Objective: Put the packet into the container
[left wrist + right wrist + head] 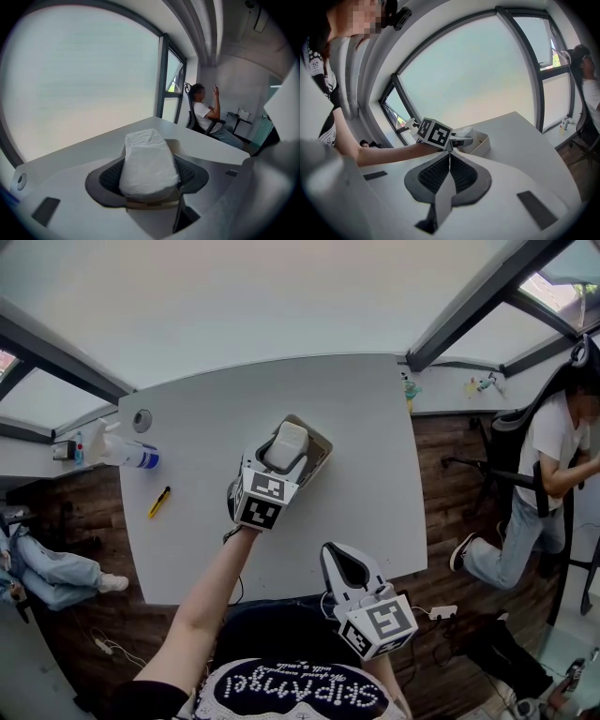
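Observation:
My left gripper (283, 452) is shut on a white packet (287, 444), holding it just above an open tan box (319, 454) near the middle of the white table (206, 437). In the left gripper view the packet (147, 161) lies between the dark pads, hiding the box below. My right gripper (346, 568) hangs at the table's near edge, jaws pressed together with nothing in them. From the right gripper view the box (480, 142) and the left gripper's marker cube (435, 133) show beyond the closed pads (449, 174).
A spray bottle (127, 453) lies at the table's left rim, with a yellow pen (158, 502) nearer me. A round grommet (142, 419) sits in the far left corner. A seated person (553, 474) is off to the right, beyond the table.

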The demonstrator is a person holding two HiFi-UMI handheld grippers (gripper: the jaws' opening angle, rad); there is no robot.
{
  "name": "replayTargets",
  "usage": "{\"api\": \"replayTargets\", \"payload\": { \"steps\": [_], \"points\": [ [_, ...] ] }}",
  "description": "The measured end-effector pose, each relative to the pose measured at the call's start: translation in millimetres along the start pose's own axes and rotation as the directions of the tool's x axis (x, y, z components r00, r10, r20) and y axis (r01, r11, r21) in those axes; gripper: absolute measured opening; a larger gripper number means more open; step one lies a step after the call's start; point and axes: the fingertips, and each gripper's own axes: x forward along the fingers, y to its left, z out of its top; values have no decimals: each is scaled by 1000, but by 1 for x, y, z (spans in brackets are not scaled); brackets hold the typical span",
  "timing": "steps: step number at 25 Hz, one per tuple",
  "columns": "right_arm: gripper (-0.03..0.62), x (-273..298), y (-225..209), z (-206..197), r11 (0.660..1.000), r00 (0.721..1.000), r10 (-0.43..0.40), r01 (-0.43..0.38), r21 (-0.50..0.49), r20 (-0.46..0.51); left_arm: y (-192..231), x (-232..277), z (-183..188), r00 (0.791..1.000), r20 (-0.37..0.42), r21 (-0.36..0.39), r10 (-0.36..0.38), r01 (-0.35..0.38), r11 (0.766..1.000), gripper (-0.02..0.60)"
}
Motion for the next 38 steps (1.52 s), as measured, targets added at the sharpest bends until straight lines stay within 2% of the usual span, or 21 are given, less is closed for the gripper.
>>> {"api": "replayTargets", "payload": {
  "steps": [4, 8, 18, 23, 31, 38],
  "points": [
    [15, 2, 4, 1, 1000, 1000, 4, -4, -2, -1, -3, 0, -3, 1000, 3, 45, 13, -13, 999, 284],
    [15, 0, 6, 3, 1000, 1000, 4, -4, -2, 2, -3, 0, -3, 1000, 5, 50, 16, -17, 999, 284],
    [15, -4, 7, 4, 1000, 1000, 4, -4, -13, 15, -3, 2, -3, 1000, 8, 47, 11, -12, 999, 284],
    [15, -7, 6, 6, 1000, 1000, -3, 3, -8, 23, 0, 0, 1, 1000, 22, 8, 16, -16, 1000, 284],
    [15, -4, 11, 8, 1000, 1000, 6, -6, -29, 19, 8, -22, 30, 990, 133, -14, 41, -40, 999, 284],
    [15, -4, 16, 11, 998, 1000, 20, -18, -64, 24, 17, -59, 63, 968, 239, -38, 70, -62, 997, 284]
  ]
}}
